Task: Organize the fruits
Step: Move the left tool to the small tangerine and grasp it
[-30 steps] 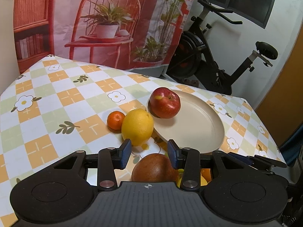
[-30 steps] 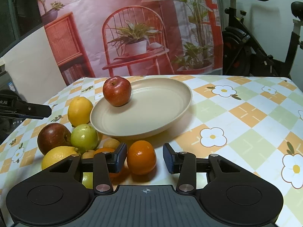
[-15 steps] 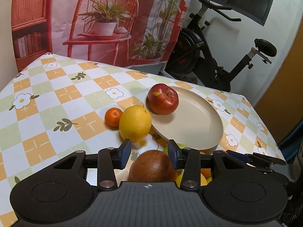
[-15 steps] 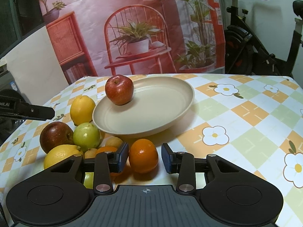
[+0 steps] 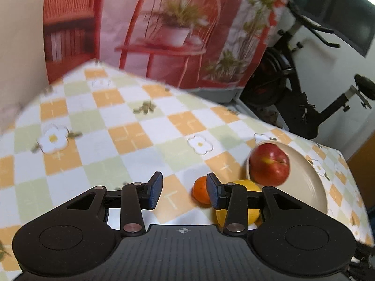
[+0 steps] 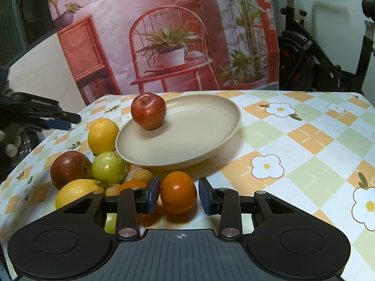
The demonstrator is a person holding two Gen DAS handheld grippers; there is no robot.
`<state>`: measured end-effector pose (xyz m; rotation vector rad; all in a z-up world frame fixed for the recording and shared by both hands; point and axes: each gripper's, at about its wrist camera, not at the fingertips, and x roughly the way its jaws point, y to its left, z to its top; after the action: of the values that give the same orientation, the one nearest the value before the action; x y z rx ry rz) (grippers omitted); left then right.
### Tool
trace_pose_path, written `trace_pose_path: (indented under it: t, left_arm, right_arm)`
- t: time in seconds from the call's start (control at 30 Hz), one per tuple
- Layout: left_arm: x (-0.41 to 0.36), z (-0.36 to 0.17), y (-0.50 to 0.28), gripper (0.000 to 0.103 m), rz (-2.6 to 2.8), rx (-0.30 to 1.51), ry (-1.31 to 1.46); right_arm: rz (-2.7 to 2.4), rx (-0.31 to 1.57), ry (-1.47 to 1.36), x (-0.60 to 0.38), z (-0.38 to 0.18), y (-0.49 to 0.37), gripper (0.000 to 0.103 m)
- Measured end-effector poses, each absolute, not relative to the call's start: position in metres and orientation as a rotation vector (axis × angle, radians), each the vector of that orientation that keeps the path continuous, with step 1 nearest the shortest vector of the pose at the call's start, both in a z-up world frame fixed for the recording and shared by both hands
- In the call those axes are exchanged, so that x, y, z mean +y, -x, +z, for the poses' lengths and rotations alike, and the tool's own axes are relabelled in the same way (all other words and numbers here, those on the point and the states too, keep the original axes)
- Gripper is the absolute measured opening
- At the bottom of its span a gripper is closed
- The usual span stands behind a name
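One red apple (image 5: pixel 269 165) is all that sits in the beige plate (image 5: pixel 313 182) in the left wrist view, resting against its near-left rim, while a small orange (image 5: pixel 199 190) and a lemon (image 5: pixel 252 213) lie on the checked surface (image 5: pixel 98 126) just beside the plate. The left claw (image 5: pixel 184 190) hangs spread and empty over bare cloth, with the small orange partly behind its right finger, so this hand seems out of the current step. In the right wrist view, the right claw (image 6: pixel 179 195) is spread around an orange (image 6: pixel 178 192) that stands on the surface just in front of the plate (image 6: pixel 218 145); the blue pads flank it on both sides without visibly pressing it. To the left cluster a dark red apple (image 6: pixel 70 167), a green apple (image 6: pixel 108 168), two lemons (image 6: pixel 103 135) and some smaller citrus. The step in hand looks like picking this orange for the plate, the sorting barely begun. The next move calls for pressing the pads onto the fruit's widest part, lifting clear of the rim, and setting it down away from the red apple (image 6: pixel 148 110).
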<state>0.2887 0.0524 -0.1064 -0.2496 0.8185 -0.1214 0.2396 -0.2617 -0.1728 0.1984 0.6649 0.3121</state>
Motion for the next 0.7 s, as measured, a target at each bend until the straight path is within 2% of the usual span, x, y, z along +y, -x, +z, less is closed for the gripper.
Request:
trace_pose_path:
  t: [0.17, 0.57, 0.67, 0.7]
  left_arm:
    - [0.057, -0.123, -0.309, 0.043, -0.157, 0.883, 0.41]
    - [0.043, -0.143, -0.328, 0.043, -0.147, 0.963, 0.491]
    - [0.042, -0.145, -0.331, 0.042, -0.143, 0.963, 0.49]
    - [0.042, -0.144, -0.33, 0.037, -0.143, 0.965, 0.484]
  right_arm:
    - [0.312, 0.665, -0.198, -0.262, -0.173, -0.24, 0.033]
    - [0.313, 0.667, -0.199, -0.261, -0.173, -0.239, 0.033]
    - [0.312, 0.667, -0.2, -0.261, -0.173, -0.24, 0.033]
    - [0.312, 0.668, -0.201, -0.261, -0.173, -0.239, 0.033]
